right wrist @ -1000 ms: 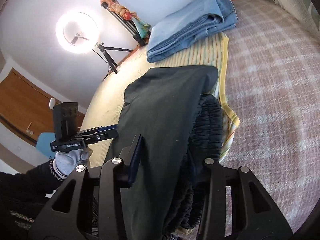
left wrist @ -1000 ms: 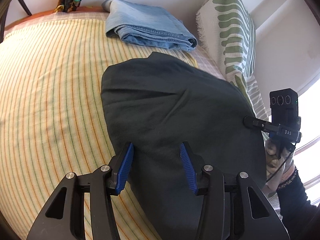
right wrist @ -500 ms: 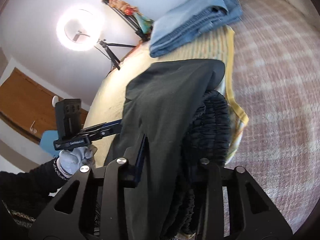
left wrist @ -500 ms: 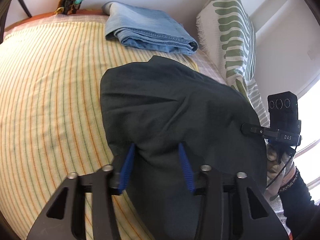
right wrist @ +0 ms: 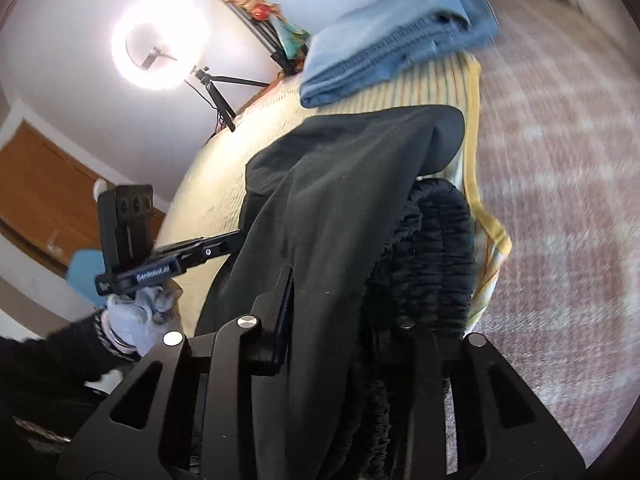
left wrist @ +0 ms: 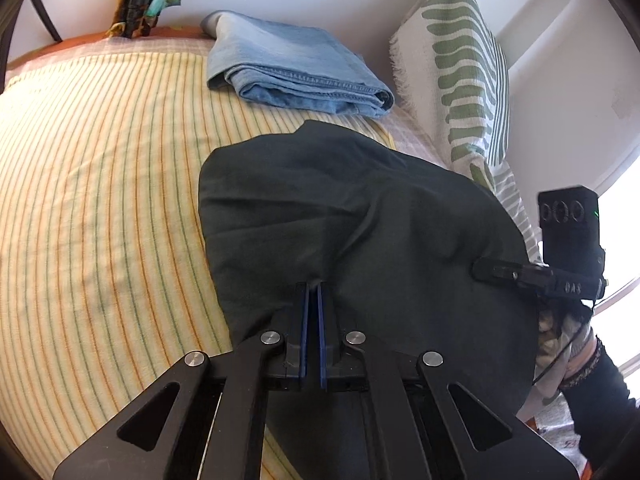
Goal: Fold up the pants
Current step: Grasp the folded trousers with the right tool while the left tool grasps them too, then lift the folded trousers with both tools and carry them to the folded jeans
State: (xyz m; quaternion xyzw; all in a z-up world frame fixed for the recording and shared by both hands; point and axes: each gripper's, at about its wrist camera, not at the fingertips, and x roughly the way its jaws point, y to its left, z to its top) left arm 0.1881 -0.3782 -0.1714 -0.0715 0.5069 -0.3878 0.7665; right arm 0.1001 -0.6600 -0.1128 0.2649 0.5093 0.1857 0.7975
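Note:
Dark green pants point(left wrist: 360, 216) lie folded over on the yellow striped bedspread point(left wrist: 100, 184). My left gripper point(left wrist: 312, 292) is shut on a pinch of their near edge. In the right wrist view the pants point(right wrist: 328, 208) drape between my right gripper's fingers point(right wrist: 286, 292), with the ruched elastic waistband point(right wrist: 436, 248) bunched on the right side. My right gripper point(right wrist: 344, 304) is closed down on this cloth; its right finger is hidden by the waistband. Each gripper shows in the other's view, at the pants' opposite edges.
Folded light blue jeans point(left wrist: 296, 68) lie at the far end of the bed. A green-patterned pillow point(left wrist: 460, 64) leans against the wall on the right. A pink checked cover point(right wrist: 560, 160) lies beside the striped one. A ring light on a tripod point(right wrist: 156, 40) stands behind.
My left gripper has closed from wide open onto the pants' near edge. My right gripper has narrowed on the cloth and the pants have lifted slightly.

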